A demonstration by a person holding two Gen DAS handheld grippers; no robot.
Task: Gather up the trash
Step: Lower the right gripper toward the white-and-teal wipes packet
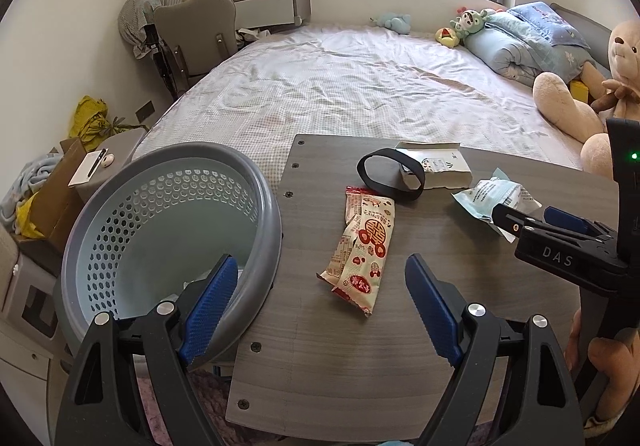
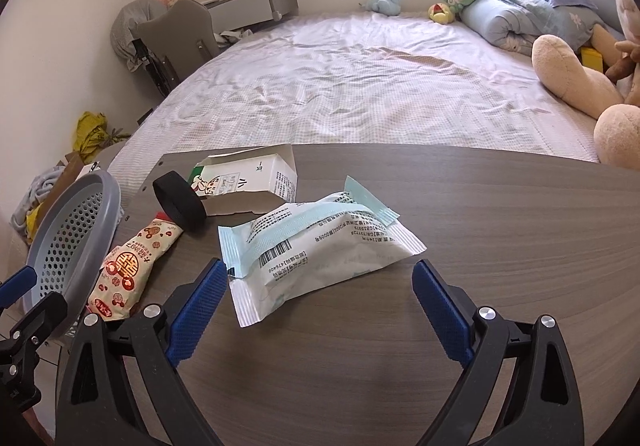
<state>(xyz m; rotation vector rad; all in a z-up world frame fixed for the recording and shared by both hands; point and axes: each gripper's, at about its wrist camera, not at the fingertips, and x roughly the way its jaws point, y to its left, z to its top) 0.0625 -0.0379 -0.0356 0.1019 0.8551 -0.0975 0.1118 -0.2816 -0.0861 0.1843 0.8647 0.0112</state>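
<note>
A red-and-cream snack wrapper lies on the wooden table, just ahead of my open, empty left gripper. A white-and-teal wipes packet lies right in front of my open, empty right gripper. An opened white carton and a black band lie farther back. The grey perforated basket stands off the table's left edge, under my left gripper's left finger. The snack wrapper also shows in the right wrist view, as does the basket. The right gripper shows in the left wrist view.
A bed with a wrinkled sheet lies behind the table. Stuffed toys and a rolled blanket sit at its right. A chair, a cardboard box and yellow bags stand at the left.
</note>
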